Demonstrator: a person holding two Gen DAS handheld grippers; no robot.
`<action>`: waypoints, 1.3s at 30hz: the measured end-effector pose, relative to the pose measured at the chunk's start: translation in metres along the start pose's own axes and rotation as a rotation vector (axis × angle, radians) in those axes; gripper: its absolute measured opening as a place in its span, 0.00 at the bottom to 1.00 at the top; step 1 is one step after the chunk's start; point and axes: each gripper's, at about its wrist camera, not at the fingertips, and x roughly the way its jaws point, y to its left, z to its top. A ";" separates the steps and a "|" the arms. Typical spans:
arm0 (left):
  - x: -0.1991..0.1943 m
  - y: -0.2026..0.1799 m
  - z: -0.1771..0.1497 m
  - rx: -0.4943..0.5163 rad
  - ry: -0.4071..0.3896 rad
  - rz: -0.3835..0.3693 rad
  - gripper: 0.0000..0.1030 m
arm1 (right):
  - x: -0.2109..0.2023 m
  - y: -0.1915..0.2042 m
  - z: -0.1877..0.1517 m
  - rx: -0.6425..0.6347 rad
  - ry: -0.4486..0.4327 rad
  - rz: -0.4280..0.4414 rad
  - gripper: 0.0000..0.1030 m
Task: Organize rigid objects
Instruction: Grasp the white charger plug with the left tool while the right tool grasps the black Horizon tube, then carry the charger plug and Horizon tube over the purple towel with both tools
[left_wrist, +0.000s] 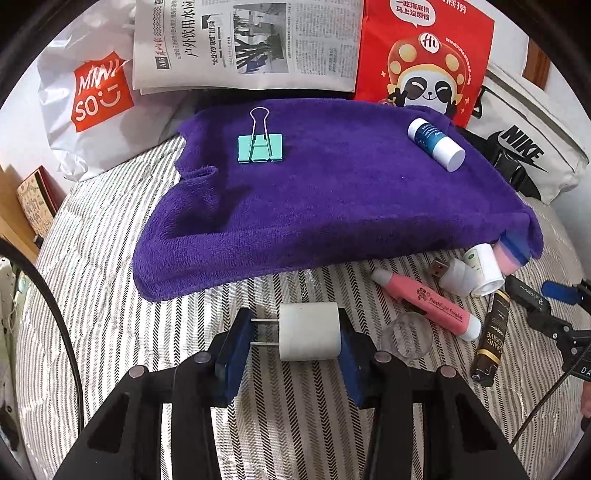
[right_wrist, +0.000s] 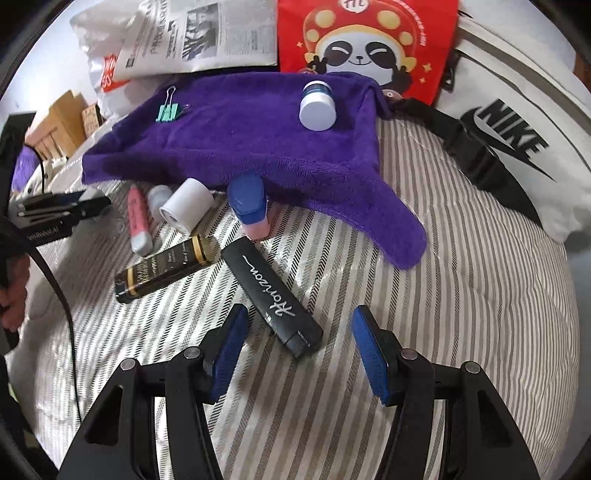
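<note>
My left gripper (left_wrist: 291, 338) is shut on a white plug adapter (left_wrist: 309, 331), held just above the striped bed, prongs pointing left. A purple towel (left_wrist: 332, 199) lies ahead with a green binder clip (left_wrist: 260, 147) and a blue-and-white bottle (left_wrist: 436, 144) on it. Right of the adapter lie a pink flashlight (left_wrist: 428, 304), a white roll (left_wrist: 487, 269), a small white USB item (left_wrist: 452, 275) and a dark gold-labelled bottle (left_wrist: 493, 339). My right gripper (right_wrist: 297, 354) is open and empty, its jaws either side of the near end of a black Horizon case (right_wrist: 271, 295).
A blue-capped pink bottle (right_wrist: 251, 206) pokes from under the towel edge. A newspaper (left_wrist: 247, 44), a Miniso bag (left_wrist: 92, 99), a red panda bag (left_wrist: 424, 59) and a white Nike bag (right_wrist: 517, 147) line the back. A clear plastic cap (left_wrist: 406, 338) lies beside my left finger.
</note>
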 end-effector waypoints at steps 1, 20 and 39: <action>0.000 0.000 0.000 0.000 0.001 -0.003 0.40 | 0.001 -0.001 0.001 -0.002 -0.003 0.004 0.57; -0.002 0.000 -0.009 -0.002 -0.081 0.009 0.41 | -0.003 0.008 -0.004 -0.074 -0.054 0.049 0.33; -0.001 0.000 -0.007 -0.011 -0.062 0.013 0.41 | -0.008 0.003 -0.006 0.004 -0.012 0.168 0.26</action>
